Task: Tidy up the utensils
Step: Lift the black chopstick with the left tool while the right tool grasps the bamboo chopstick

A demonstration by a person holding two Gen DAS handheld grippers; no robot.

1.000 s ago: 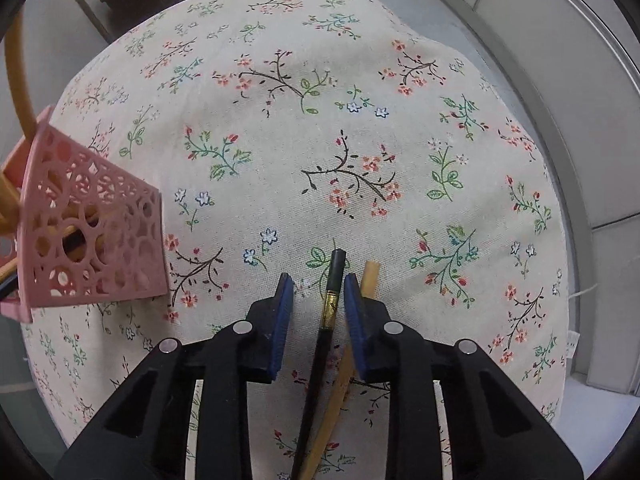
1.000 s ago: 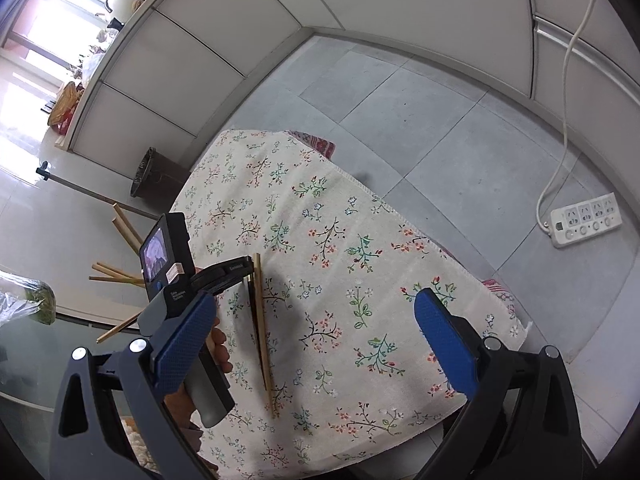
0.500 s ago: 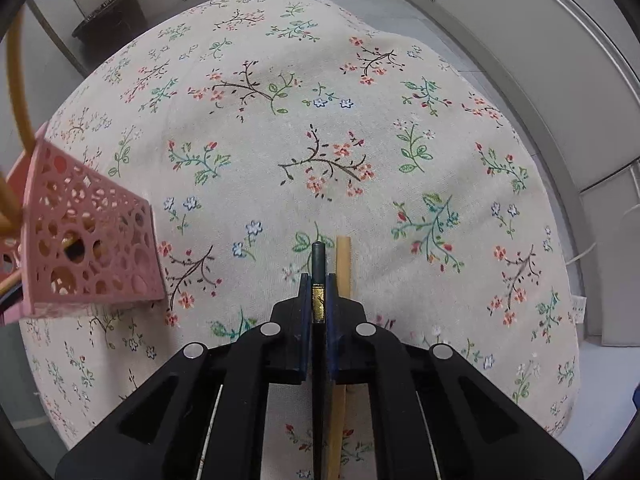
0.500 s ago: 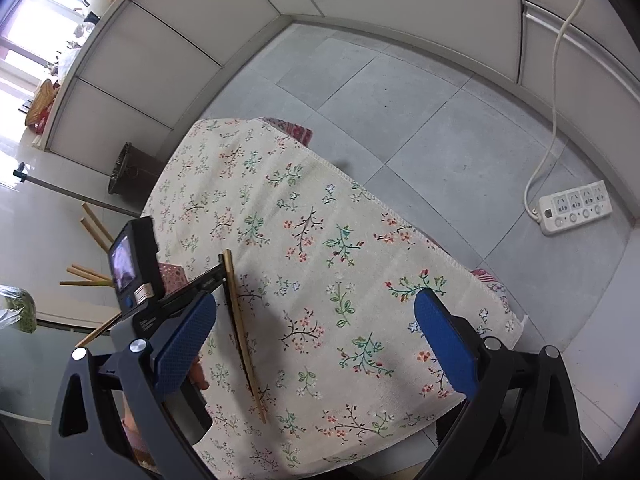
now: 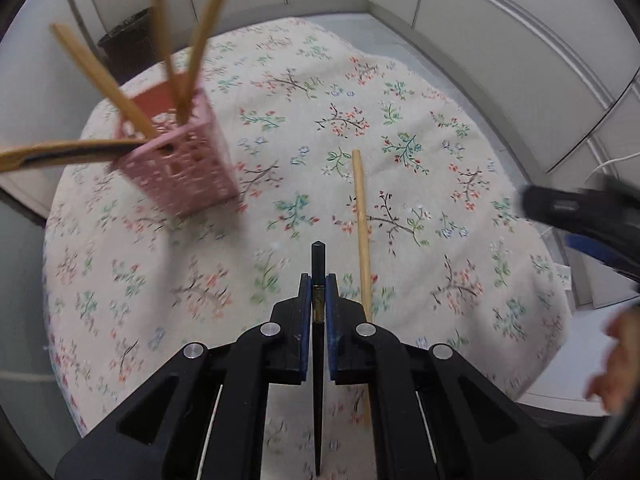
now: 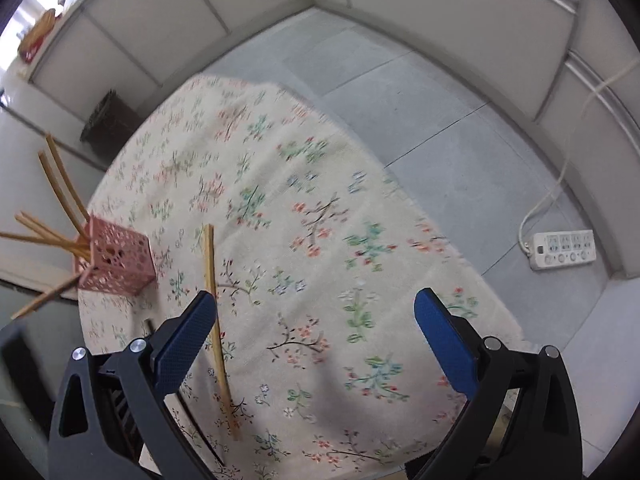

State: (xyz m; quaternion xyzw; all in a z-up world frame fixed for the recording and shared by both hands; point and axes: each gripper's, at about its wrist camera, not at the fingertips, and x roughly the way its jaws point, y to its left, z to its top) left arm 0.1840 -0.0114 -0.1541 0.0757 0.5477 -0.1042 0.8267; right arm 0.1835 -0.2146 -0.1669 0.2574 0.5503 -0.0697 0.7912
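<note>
Nearest, the left gripper [image 5: 319,292] pinches a black chopstick [image 5: 318,360] between its blue pads, clear of the floral tablecloth [image 5: 400,128]. Just right of that gripper a wooden chopstick [image 5: 362,236] lies flat on the cloth. The right gripper [image 6: 316,322] hangs above the cloth with jaws spread wide and empty. Farther off, left of the wooden chopstick, stands the pink perforated holder [image 5: 188,160], several wooden chopsticks [image 5: 100,72] leaning out of it. Beyond the table edge, a white power strip [image 6: 562,249] lies on the floor.

Grey tiled floor [image 6: 400,92], white panelled walls [image 6: 400,0], a power strip [image 6: 562,249].
</note>
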